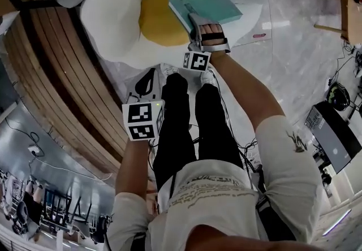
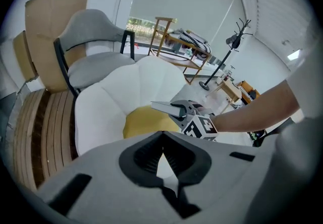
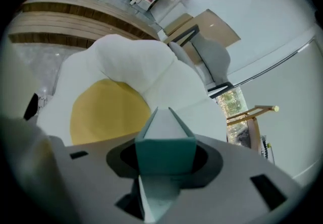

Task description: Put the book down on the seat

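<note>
Book (image 1: 212, 5), teal, flat, pinched by right hand-held gripper (image 1: 206, 28) over plush egg-shaped seat (image 1: 113, 18); left hand-held gripper (image 1: 147, 77) closed.

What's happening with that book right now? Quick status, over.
Right gripper clamped on teal book, held over the egg-shaped seat. Left gripper shut, empty. Yellow centre bare, nothing in the way.

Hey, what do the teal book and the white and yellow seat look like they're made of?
The book looks like paper with a smooth, matte teal card cover; the white page block shows at its edge. The seat seems to be soft fabric over padding, possibly plush: it bulges in rounded white lobes around a yellow centre, without shine.
</note>
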Demonstrator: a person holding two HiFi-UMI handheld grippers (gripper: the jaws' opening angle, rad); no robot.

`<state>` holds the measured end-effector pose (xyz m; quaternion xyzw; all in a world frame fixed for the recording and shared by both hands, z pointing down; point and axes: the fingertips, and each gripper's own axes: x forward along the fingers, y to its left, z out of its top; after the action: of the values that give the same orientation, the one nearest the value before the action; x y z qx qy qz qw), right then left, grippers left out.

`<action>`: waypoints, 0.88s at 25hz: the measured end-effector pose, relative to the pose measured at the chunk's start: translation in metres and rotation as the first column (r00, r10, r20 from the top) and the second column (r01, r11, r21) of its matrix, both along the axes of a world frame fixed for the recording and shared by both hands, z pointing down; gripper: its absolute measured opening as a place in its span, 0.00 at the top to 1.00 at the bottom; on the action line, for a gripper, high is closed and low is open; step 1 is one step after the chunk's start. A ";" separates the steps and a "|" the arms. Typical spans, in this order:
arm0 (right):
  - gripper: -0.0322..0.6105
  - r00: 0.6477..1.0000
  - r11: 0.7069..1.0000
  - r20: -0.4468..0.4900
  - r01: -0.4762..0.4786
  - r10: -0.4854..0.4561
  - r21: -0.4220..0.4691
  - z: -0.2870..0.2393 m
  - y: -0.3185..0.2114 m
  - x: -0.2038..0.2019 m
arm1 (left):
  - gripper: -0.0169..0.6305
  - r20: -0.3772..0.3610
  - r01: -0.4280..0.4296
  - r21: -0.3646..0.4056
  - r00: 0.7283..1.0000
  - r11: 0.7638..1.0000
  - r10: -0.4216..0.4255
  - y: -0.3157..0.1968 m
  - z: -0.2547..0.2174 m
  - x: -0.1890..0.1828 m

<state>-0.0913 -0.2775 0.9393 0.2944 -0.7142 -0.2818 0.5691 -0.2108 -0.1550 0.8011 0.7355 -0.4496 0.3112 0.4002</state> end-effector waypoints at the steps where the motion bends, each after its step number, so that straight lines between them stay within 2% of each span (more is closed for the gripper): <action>1: 0.69 1.000 1.000 -0.018 -0.014 0.014 0.001 0.011 0.000 0.002 | 0.94 0.005 0.005 -0.009 1.000 1.000 -0.005 0.002 0.010 -0.004; 5: 0.69 0.997 0.999 -0.064 -0.045 0.045 0.011 0.045 0.000 0.010 | 0.94 0.006 0.044 -0.039 0.999 0.998 -0.044 0.008 0.045 -0.018; 9: 0.69 0.995 0.997 -0.078 -0.062 0.065 0.041 0.076 0.002 0.014 | 0.94 0.011 0.046 -0.054 0.999 0.997 -0.046 0.018 0.077 -0.024; 12: 0.69 0.994 0.998 -0.089 -0.058 0.061 0.029 0.098 0.018 0.020 | 0.94 0.009 0.047 -0.073 0.999 0.996 -0.047 0.028 0.097 -0.021; 15: 0.68 0.993 0.999 -0.113 -0.036 0.035 -0.001 0.115 0.036 0.024 | 0.94 -0.010 0.063 -0.082 0.998 0.995 -0.064 0.030 0.102 -0.015; 17: 0.55 0.990 0.998 -0.133 -0.056 0.051 -0.030 0.123 0.043 0.028 | 0.94 -0.018 0.064 -0.080 0.998 0.995 -0.065 0.031 0.101 -0.011; 18: 0.53 0.988 0.996 -0.138 -0.072 0.064 -0.049 0.126 0.048 0.029 | 0.94 -0.018 0.059 -0.081 0.998 0.995 -0.060 0.033 0.100 -0.010; 22: 0.50 0.991 0.979 -0.113 -0.094 0.074 -0.183 0.137 0.082 0.033 | 0.94 -0.019 0.034 -0.082 0.999 0.996 -0.035 0.036 0.094 -0.004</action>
<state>-0.0583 -0.1957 1.0761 0.2539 -0.6933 -0.2039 0.6428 -0.2145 -0.1186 0.8952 0.7137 -0.4451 0.3148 0.4398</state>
